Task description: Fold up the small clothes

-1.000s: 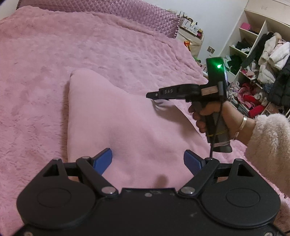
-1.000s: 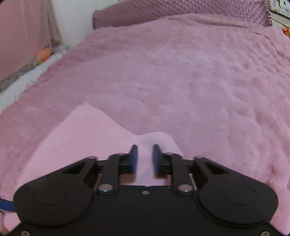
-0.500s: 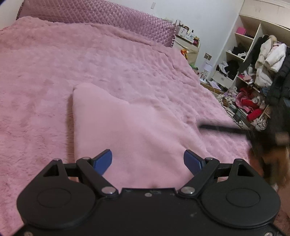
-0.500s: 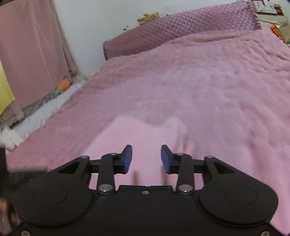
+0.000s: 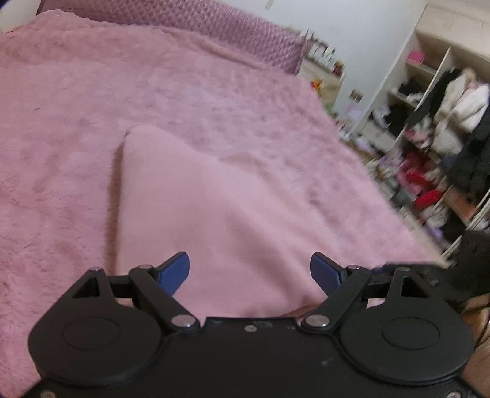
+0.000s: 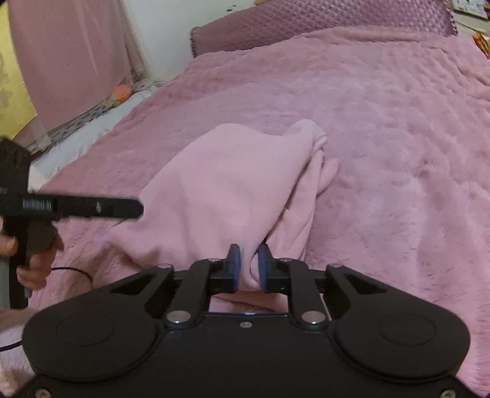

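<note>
I see a bed under a fuzzy pink blanket (image 5: 76, 101), with a quilted mauve headboard (image 6: 321, 24) against a white wall (image 5: 361, 33). Open shelves (image 5: 435, 101) to one side are crammed with clothes. On the other side a pink curtain (image 6: 70, 52) hangs by the wall, with grey floor (image 6: 85, 122) below it.

Open bed (image 6: 398, 128) lies bare beyond and to the right of the pink garment (image 6: 220, 189). The left gripper (image 6: 134, 208) reaches in low from the left, narrowing the way there; cluttered shelves (image 5: 435, 128) flank the bed's far side.
</note>
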